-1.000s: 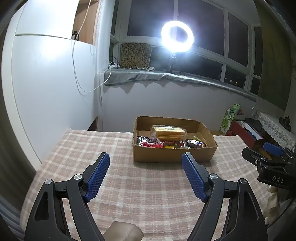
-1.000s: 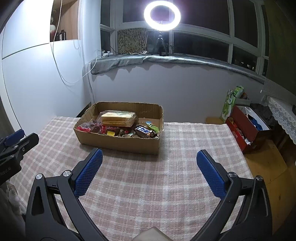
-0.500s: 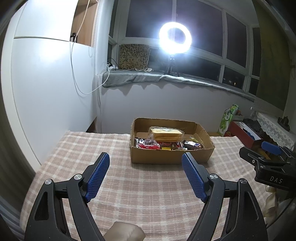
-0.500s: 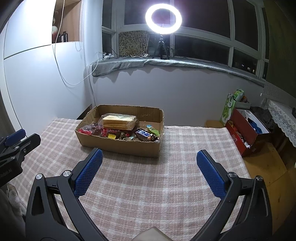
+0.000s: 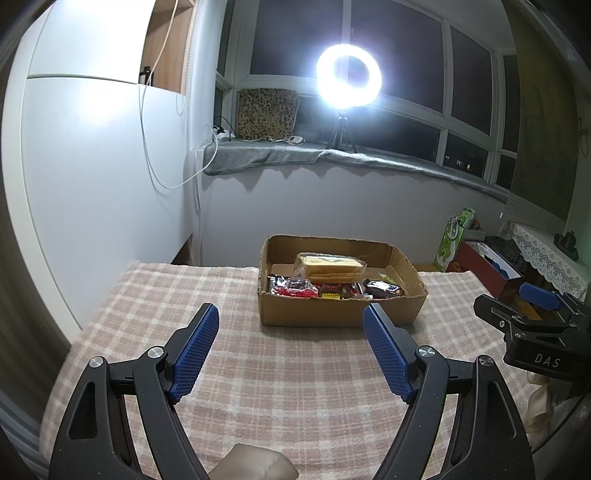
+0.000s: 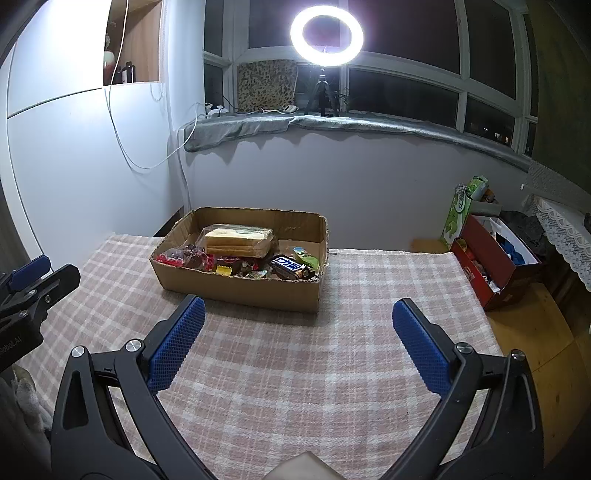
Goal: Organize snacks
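Note:
A low cardboard box [image 5: 332,314] [image 6: 243,290] stands on the checked tablecloth [image 5: 258,369] [image 6: 332,350] at the far middle. It holds a bagged loaf of sliced bread [image 5: 330,264] [image 6: 238,242], a dark chocolate bar [image 5: 384,288] [image 6: 290,266], red-wrapped sweets [image 5: 295,290] [image 6: 184,256] and other small snacks. My left gripper [image 5: 290,354] is open and empty, short of the box. My right gripper [image 6: 295,347] is open and empty, in front of the box's right part. Each gripper shows at the edge of the other's view.
A white wall panel [image 5: 92,184] runs along the table's left side. A ring light [image 6: 327,31] stands on the windowsill behind. A red box [image 6: 495,258] and a green bag [image 6: 461,210] sit on the floor to the right of the table.
Both grippers have drawn back and risen slightly, so the box looks a little farther away. Both stay open and empty. The box's contents have not moved.

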